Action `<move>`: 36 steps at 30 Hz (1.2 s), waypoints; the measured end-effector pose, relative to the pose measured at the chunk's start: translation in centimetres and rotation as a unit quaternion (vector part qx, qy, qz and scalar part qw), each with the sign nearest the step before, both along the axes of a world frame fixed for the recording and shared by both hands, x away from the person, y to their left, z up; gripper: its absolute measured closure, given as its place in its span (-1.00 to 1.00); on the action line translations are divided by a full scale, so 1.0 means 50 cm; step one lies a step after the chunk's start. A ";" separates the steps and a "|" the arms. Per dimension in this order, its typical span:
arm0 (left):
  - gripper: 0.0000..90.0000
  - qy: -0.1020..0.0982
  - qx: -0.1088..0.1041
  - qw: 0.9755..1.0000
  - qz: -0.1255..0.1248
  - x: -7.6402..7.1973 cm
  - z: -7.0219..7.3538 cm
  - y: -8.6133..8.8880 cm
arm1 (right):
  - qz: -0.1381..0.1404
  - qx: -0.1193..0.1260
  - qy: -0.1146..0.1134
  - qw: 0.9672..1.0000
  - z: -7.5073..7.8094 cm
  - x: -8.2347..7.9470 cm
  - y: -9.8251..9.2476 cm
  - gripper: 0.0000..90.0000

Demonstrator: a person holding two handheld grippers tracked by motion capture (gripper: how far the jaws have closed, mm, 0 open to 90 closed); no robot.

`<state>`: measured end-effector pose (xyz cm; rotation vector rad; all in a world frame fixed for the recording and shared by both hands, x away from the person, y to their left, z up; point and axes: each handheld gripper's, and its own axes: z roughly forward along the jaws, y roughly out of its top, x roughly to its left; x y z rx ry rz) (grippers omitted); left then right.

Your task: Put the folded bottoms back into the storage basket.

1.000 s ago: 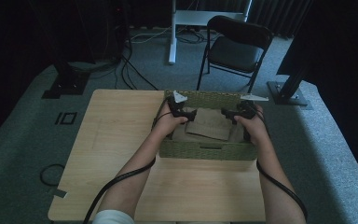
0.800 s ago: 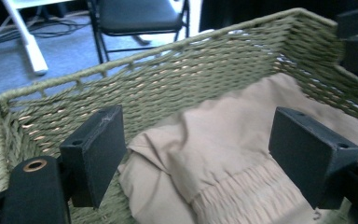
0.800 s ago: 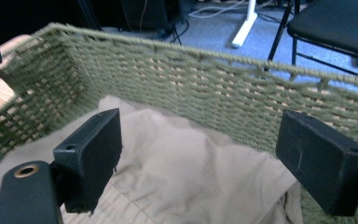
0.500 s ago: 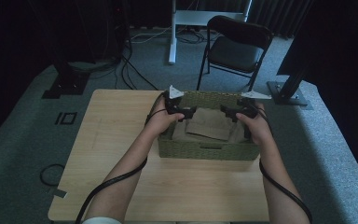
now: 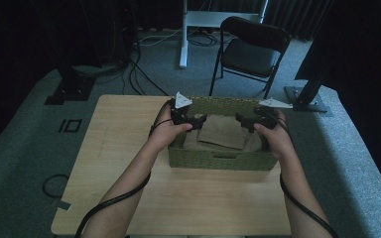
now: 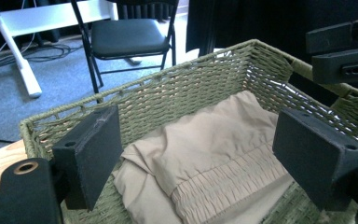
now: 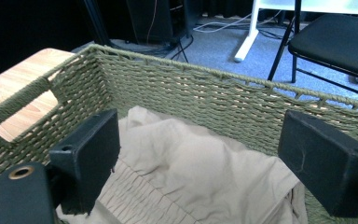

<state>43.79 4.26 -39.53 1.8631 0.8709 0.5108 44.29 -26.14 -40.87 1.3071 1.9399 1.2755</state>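
A green woven basket (image 5: 218, 159) stands on the wooden table (image 5: 124, 148) with a folded beige cloth (image 5: 223, 135) lying in it. My left gripper (image 5: 199, 120) hangs over the basket's left end, and my right gripper (image 5: 240, 121) over its right end, the two pointing at each other. In the left gripper view the left gripper (image 6: 200, 156) stands open above the cloth (image 6: 209, 149), gripping nothing. In the right gripper view the right gripper (image 7: 200, 163) is also open, its jaws having just been opening, and the cloth (image 7: 191, 172) lies loose below them.
A black folding chair (image 5: 253, 49) and a white desk leg (image 5: 183, 34) stand beyond the table's far edge. Cables cross the carpet at the back left. A black stand base (image 5: 307, 96) sits at the right. The basket has a handle hole (image 7: 23, 112) in its end wall.
Both grippers have risen a little out of the basket, away from the cloth. The cloth stays lying in the basket.
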 end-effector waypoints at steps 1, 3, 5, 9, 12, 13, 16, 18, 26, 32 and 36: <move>-0.63 -0.002 0.002 1.000 -0.004 -0.004 0.001 0.001 | 0.001 -0.001 -0.003 1.000 0.001 -0.003 0.001 -0.72; -0.63 -0.003 -0.001 1.000 -0.008 -0.011 0.000 0.003 | 0.006 -0.002 -0.004 1.000 0.001 -0.009 0.001 -0.72; -0.63 -0.002 -0.001 1.000 -0.012 -0.017 -0.002 0.004 | 0.007 -0.002 -0.007 1.000 0.000 -0.014 0.001 -0.72; -0.63 0.001 -0.004 1.000 -0.017 -0.028 -0.008 0.011 | 0.009 -0.004 -0.011 1.000 -0.003 -0.025 -0.004 -0.72; -0.63 0.003 -0.006 1.000 -0.024 -0.037 -0.013 0.017 | 0.016 -0.007 -0.011 1.000 -0.005 -0.031 -0.006 -0.72; -0.63 0.004 -0.008 1.000 -0.023 -0.041 -0.014 0.018 | 0.020 -0.007 -0.013 1.000 -0.007 -0.038 -0.007 -0.71; -0.63 0.001 -0.008 1.000 -0.026 -0.053 -0.015 0.023 | 0.027 -0.015 -0.016 0.999 -0.007 -0.050 -0.007 -0.71; -0.63 0.000 -0.015 1.000 -0.025 -0.061 -0.013 0.027 | 0.031 -0.024 -0.022 0.999 -0.008 -0.058 -0.008 -0.71; -0.63 -0.012 -0.008 1.000 -0.014 -0.098 -0.017 0.038 | 0.046 -0.017 -0.030 0.998 -0.013 -0.086 -0.002 -0.71; -0.63 -0.014 -0.019 0.999 -0.030 -0.122 -0.021 0.036 | 0.055 -0.017 -0.033 0.998 -0.017 -0.105 0.000 -0.71; -0.63 -0.019 -0.023 0.999 -0.035 -0.135 -0.019 0.034 | 0.062 -0.022 -0.036 0.997 -0.019 -0.118 0.000 -0.71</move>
